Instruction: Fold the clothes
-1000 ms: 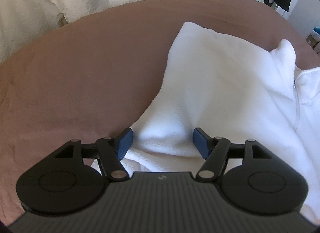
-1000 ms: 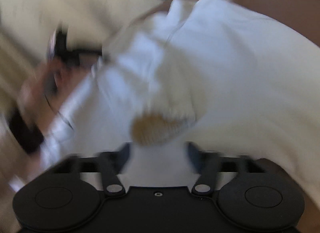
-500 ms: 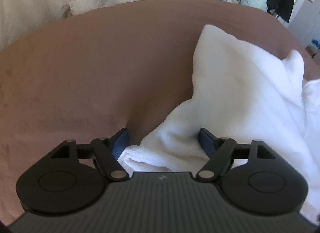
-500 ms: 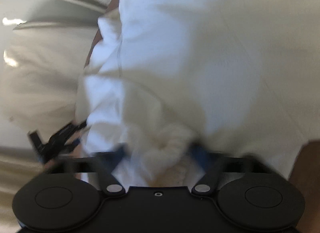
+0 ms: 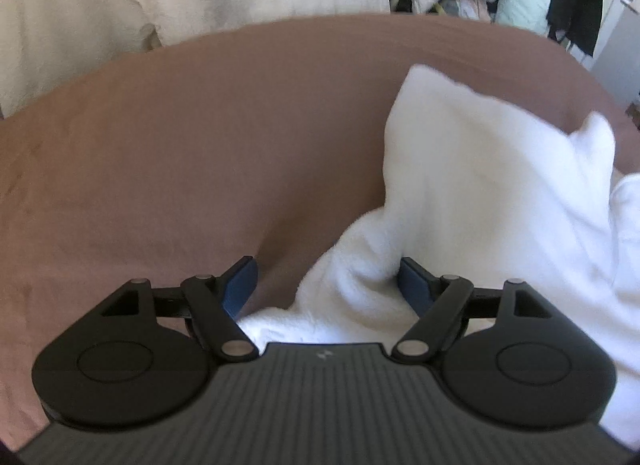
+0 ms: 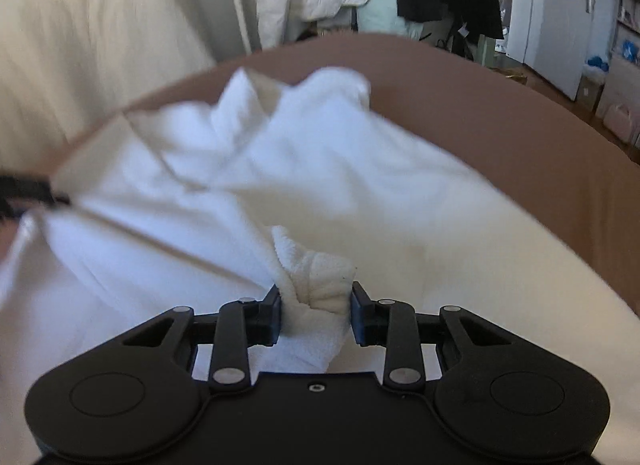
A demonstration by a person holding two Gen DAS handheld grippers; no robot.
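Right tool [image 6: 316, 307] pinches white fleece [image 6: 320, 193]; no legible writing.

No words, numbers or brand names can be read in either view. The only mark is a small pale emblem [image 5: 322, 355] on the ribbed grey body of the left gripper [image 5: 327, 278], too small to make out as letters.

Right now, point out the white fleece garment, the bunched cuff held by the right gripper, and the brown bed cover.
white fleece garment [image 5: 480, 185]: left wrist view, on its raised fold.
bunched cuff [image 6: 320, 285]: right wrist view, on the pinched ribbed end.
brown bed cover [image 5: 200, 145]: left wrist view, on a bare stretch.
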